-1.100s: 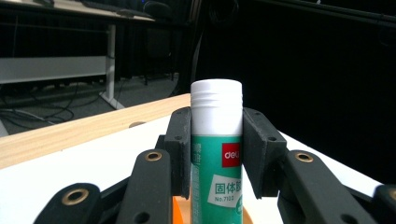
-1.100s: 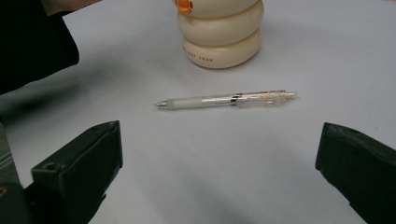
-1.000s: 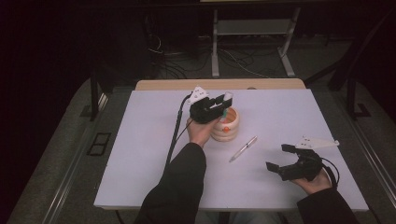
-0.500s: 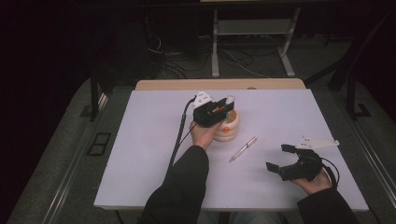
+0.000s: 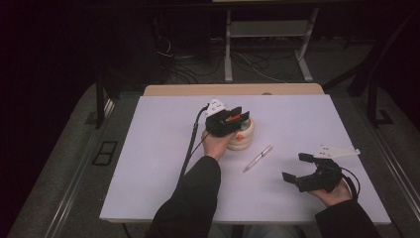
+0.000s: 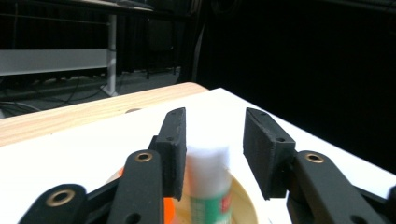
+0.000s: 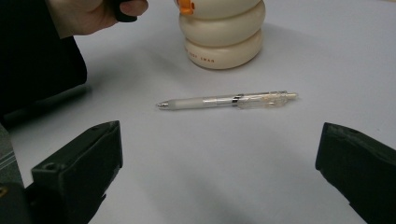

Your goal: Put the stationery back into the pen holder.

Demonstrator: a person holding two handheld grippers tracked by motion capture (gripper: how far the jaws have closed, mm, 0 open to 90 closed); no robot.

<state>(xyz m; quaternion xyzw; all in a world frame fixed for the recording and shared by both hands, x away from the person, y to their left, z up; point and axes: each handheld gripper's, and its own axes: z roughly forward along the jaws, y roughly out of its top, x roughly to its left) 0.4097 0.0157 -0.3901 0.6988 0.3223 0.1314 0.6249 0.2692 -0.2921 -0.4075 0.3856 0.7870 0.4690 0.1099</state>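
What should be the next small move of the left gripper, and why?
Probably lift straight up. The left gripper has just been opening; the glue stick stands in the cream holder, a gap beside one pad.

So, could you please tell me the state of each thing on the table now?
Left hand-held gripper: open; jaws have just been opening, glue stick between them, not clamped.
Right hand-held gripper: open, empty.
Glue stick: upright in the holder.
Holder: upright.
Pen: lying flat, untouched.
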